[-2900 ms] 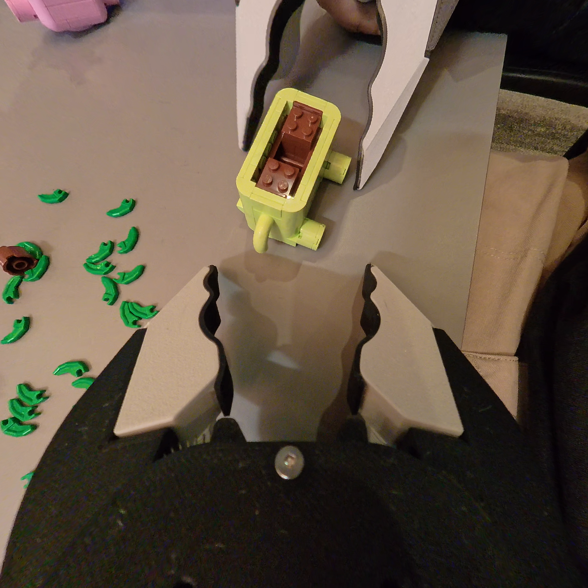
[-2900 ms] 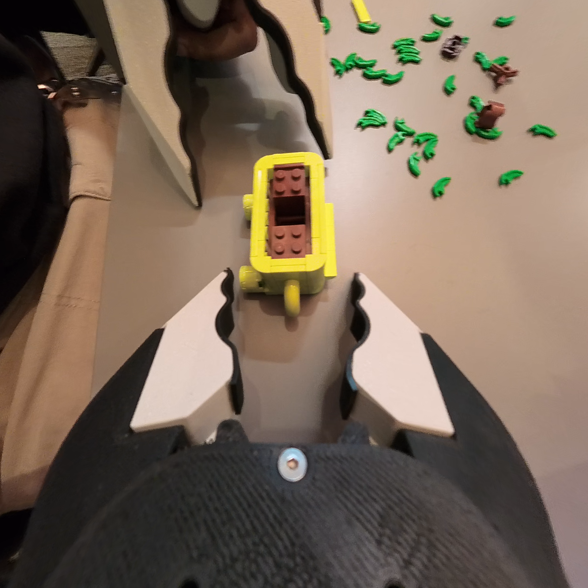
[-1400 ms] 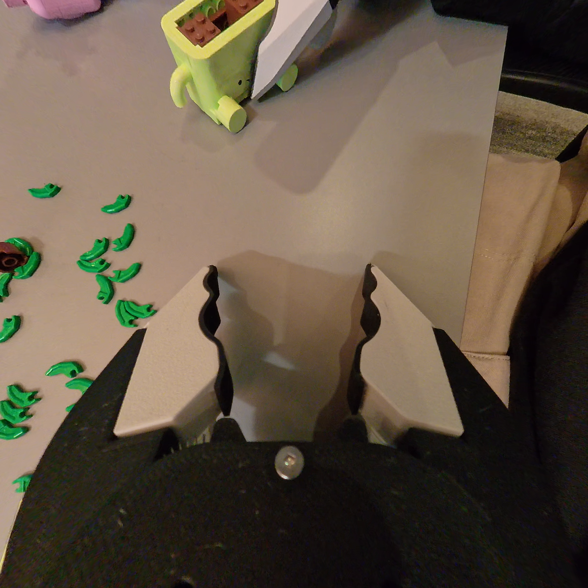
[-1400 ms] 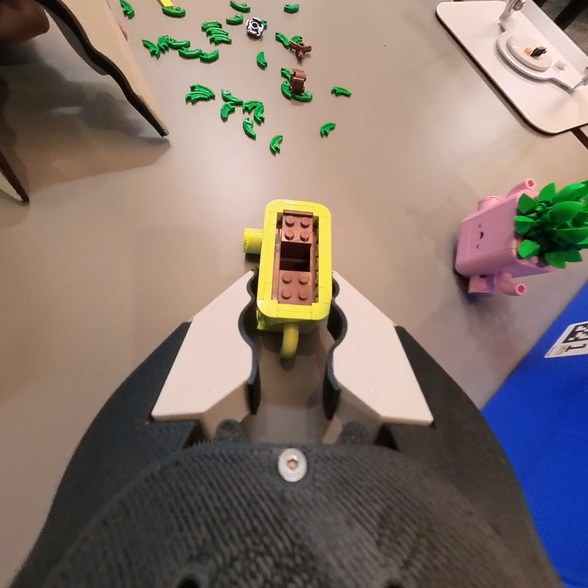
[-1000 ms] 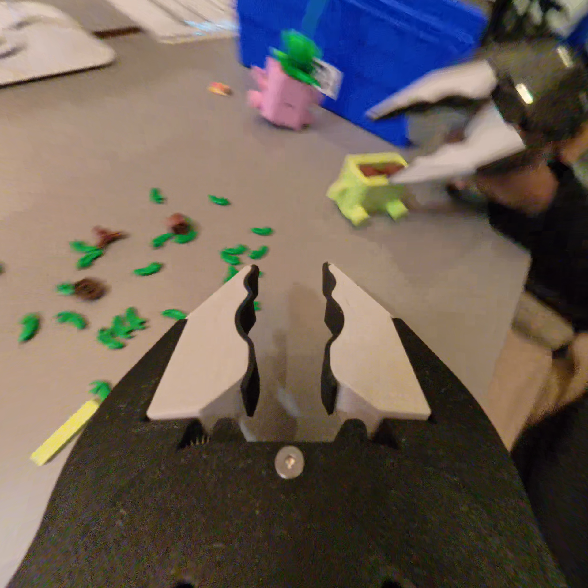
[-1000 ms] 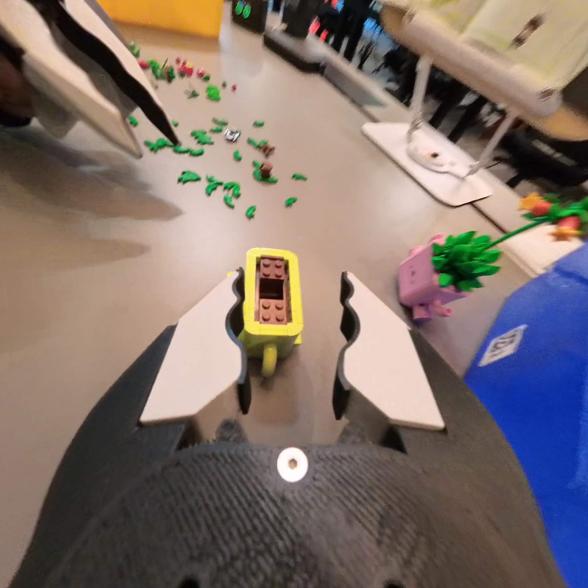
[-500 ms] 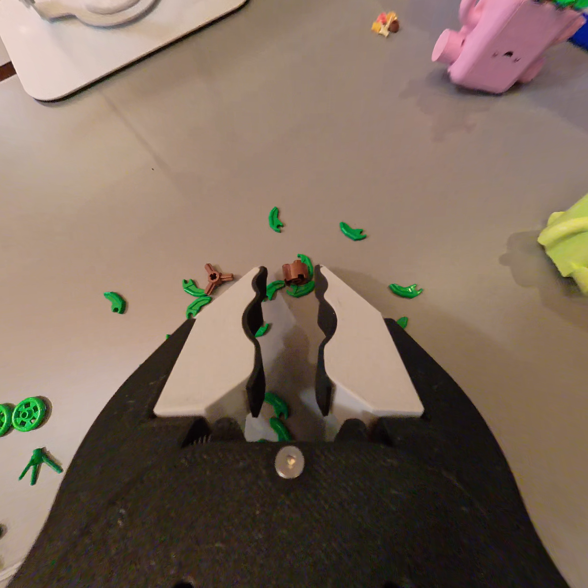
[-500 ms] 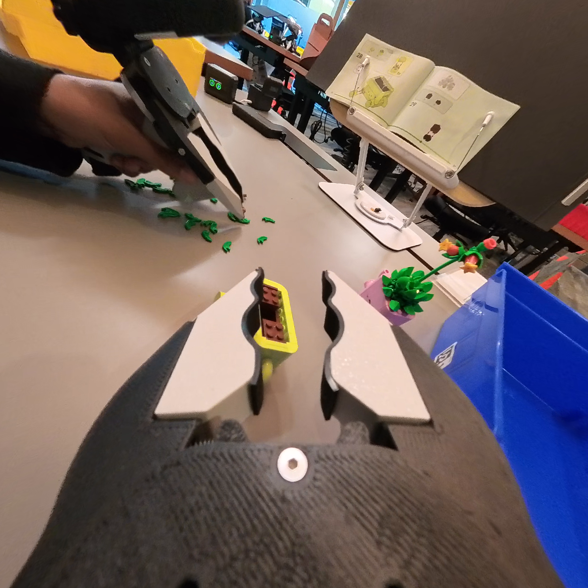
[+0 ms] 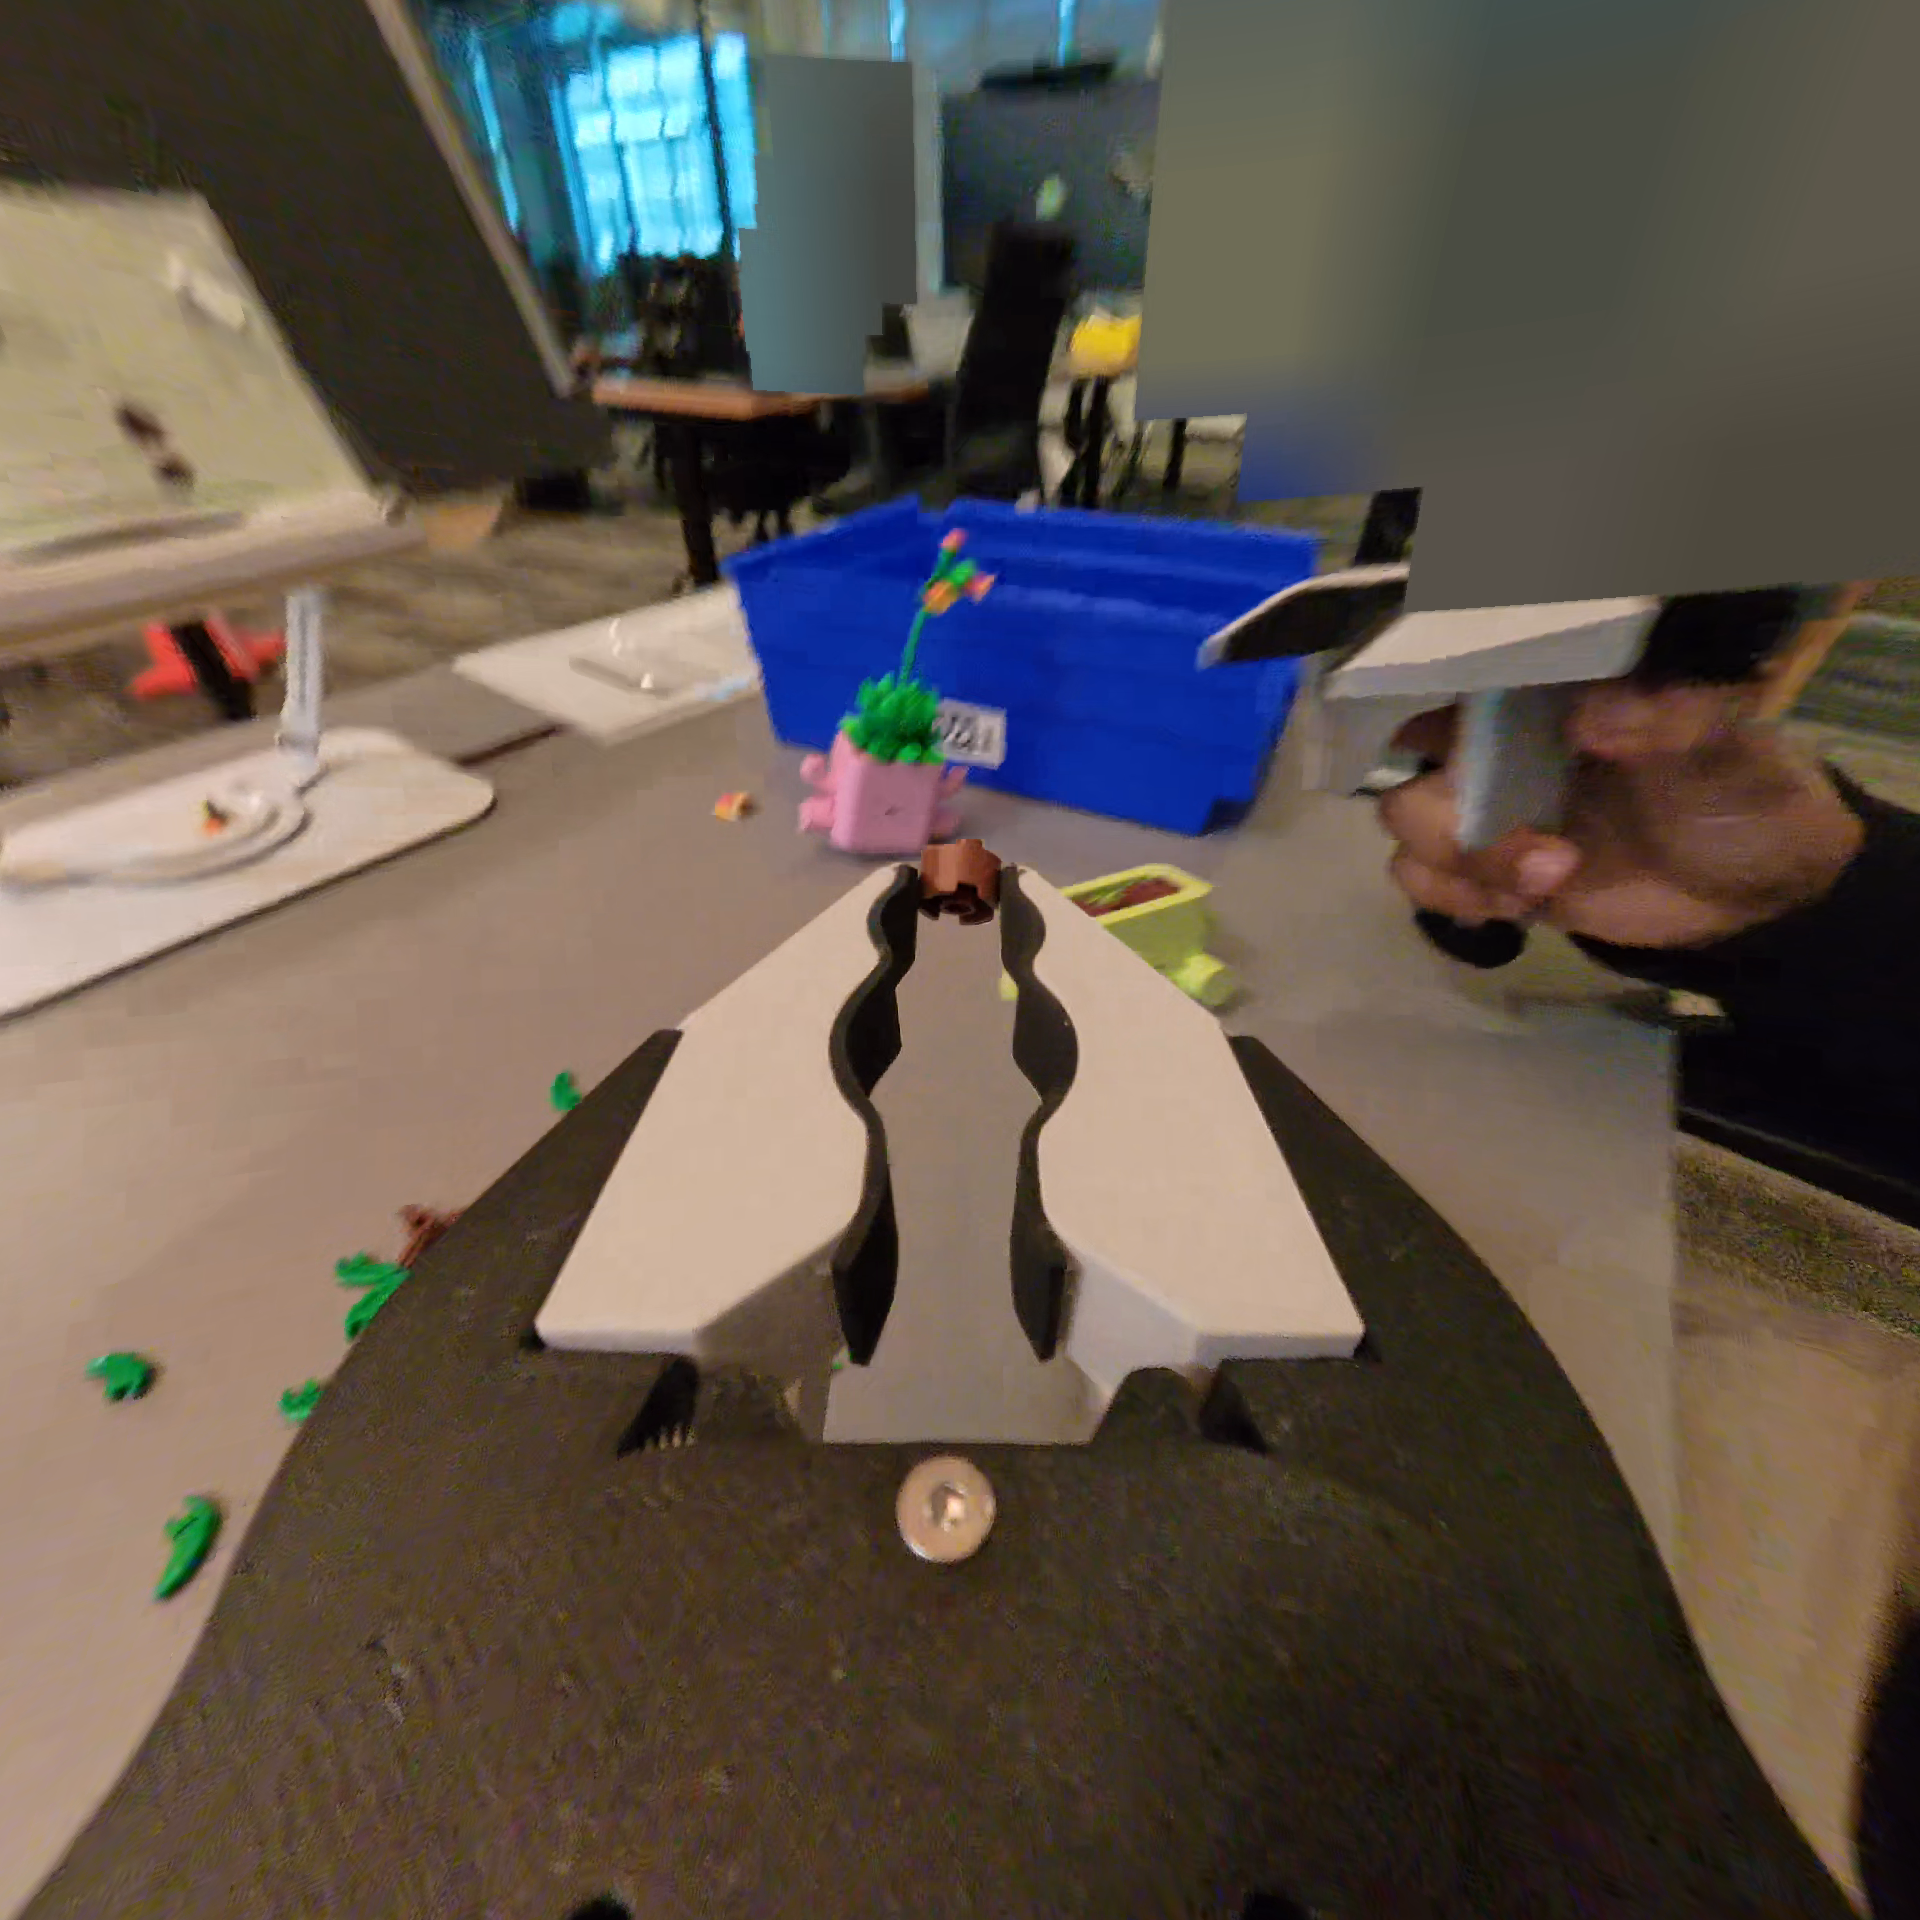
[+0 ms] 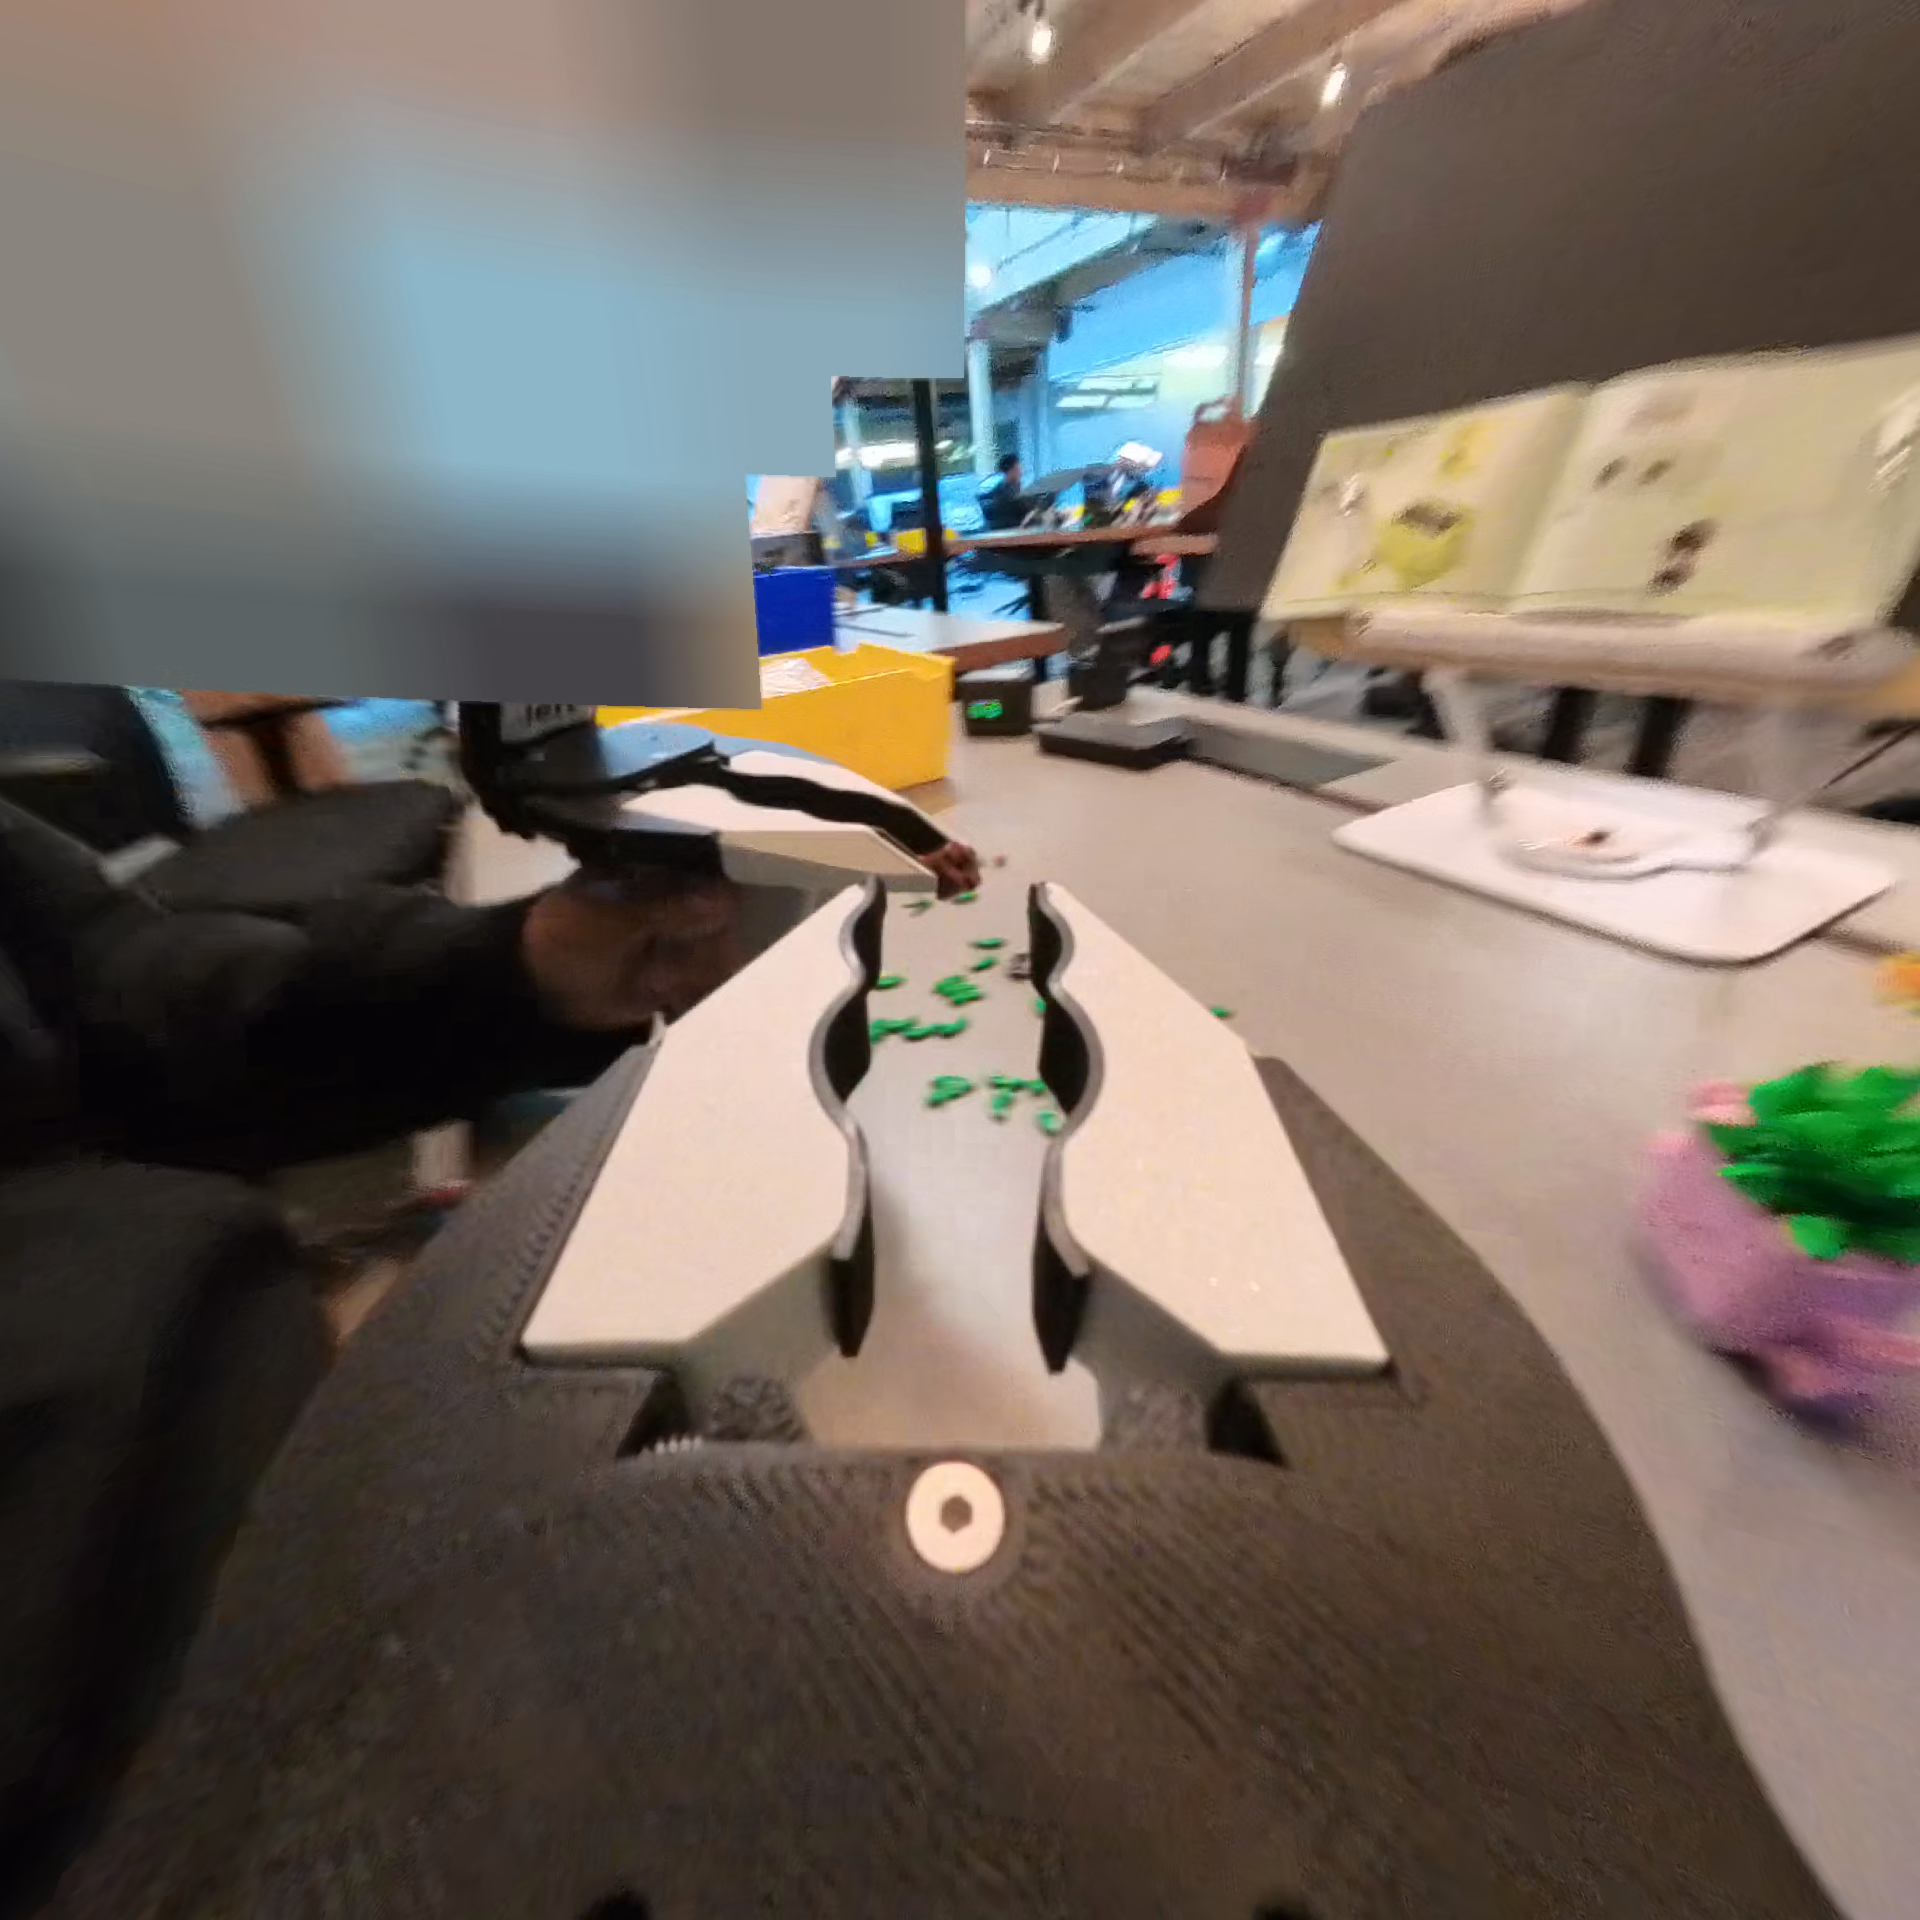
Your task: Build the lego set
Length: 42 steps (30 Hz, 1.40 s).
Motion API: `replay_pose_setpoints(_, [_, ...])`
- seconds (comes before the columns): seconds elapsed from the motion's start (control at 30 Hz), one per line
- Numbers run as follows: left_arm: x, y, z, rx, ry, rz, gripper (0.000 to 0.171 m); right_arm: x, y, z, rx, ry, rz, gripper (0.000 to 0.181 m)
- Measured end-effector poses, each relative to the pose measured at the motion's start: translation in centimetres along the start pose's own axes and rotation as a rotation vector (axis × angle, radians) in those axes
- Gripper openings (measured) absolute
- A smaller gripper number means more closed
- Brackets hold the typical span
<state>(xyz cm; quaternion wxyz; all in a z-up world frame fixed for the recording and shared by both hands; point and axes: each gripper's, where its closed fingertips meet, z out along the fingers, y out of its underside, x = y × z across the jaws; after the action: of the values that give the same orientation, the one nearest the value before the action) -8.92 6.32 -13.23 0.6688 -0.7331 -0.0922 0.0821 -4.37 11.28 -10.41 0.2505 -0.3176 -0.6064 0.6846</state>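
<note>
My left gripper (image 9: 957, 885) is shut on a small round brown piece (image 9: 957, 881), pinched at the fingertips and held above the table. The lime green pot model (image 9: 1148, 912) with brown bricks inside stands on the table just behind and to the right of it. My right gripper (image 10: 954, 896) is open a little and empty, and the lime pot is out of its view. The right gripper also shows in the left wrist view (image 9: 1455, 665), held in a hand at the upper right. The left gripper with the brown piece (image 10: 954, 862) shows in the right wrist view.
Green leaf pieces (image 10: 935, 1029) lie scattered on the grey table (image 9: 312, 1039). A pink pot with a green plant (image 9: 878, 790) stands before a blue bin (image 9: 1091, 665). A booklet on a white stand (image 10: 1600, 520) is at the back, and a yellow bin (image 10: 862, 717) is far off. Spacing between my two grippers at the tips: around 8 cm.
My left gripper closed on the brown piece among the leaves and lifted it off the table. My right gripper drew away from the lime pot, which now stands alone on the table.
</note>
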Motion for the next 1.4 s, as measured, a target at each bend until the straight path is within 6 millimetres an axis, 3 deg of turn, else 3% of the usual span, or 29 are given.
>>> replay_pose_setpoints(0.17, [4.2, -1.4, -1.8, 0.112, 0.036, 0.088, 0.014, -2.2, 1.2, 1.8, -0.053, -0.136, 0.290, 0.037])
replay_pose_setpoints(0.3, [5.5, -1.8, -1.9, 0.141, 0.008, 0.203, 0.013, -4.6, 1.4, 2.2, -0.041, -0.340, 0.491, 0.036])
replay_pose_setpoints(0.43, [7.4, -1.7, -1.7, 0.129, 0.032, 0.315, 0.014, -4.9, 1.3, 1.9, -0.022, -0.384, 0.568, 0.033])
replay_pose_setpoints(0.5, [7.5, -1.5, -1.6, 0.118, 0.017, 0.347, 0.013, -5.1, 1.5, 1.7, -0.027, -0.400, 0.575, 0.013])
replay_pose_setpoints(0.6, [7.7, -1.0, -1.6, 0.102, 0.034, 0.348, 0.013, -5.2, 1.9, 1.5, -0.045, -0.396, 0.569, 0.012])
replay_pose_setpoints(0.77, [7.7, -0.5, -1.7, 0.094, 0.040, 0.336, 0.013, -5.5, 2.5, 1.5, -0.071, -0.387, 0.538, 0.019])
replay_pose_setpoints(0.93, [7.7, 0.4, -1.4, 0.058, 0.050, 0.335, 0.013, -5.1, 3.6, 1.7, -0.109, -0.330, 0.460, 0.013])
replay_pose_setpoints(1.0, [7.3, 1.1, -1.2, 0.015, 0.049, 0.337, 0.021, -4.4, 4.2, 1.7, -0.134, -0.277, 0.416, 0.013])
replay_pose_setpoints(1.1, [6.1, 2.0, -1.4, -0.031, 0.056, 0.306, 0.042, -2.8, 6.5, 1.7, -0.260, -0.164, 0.328, 0.013])
replay_pose_setpoints(1.23, [3.5, 4.2, -1.5, -0.137, 0.059, 0.091, 0.035, -1.7, 11.8, 0.9, -0.600, -0.057, 0.132, 0.014])
replay_pose_setpoints(1.3, [3.1, 5.7, -1.1, -0.201, 0.088, -0.039, 0.035, -0.9, 12.7, 0.7, -0.656, -0.013, 0.052, 0.014])
replay_pose_setpoints(1.4, [2.5, 6.1, -0.8, -0.233, 0.108, -0.137, 0.034, -0.6, 13.8, 0.5, -0.715, 0.002, 0.004, 0.014])
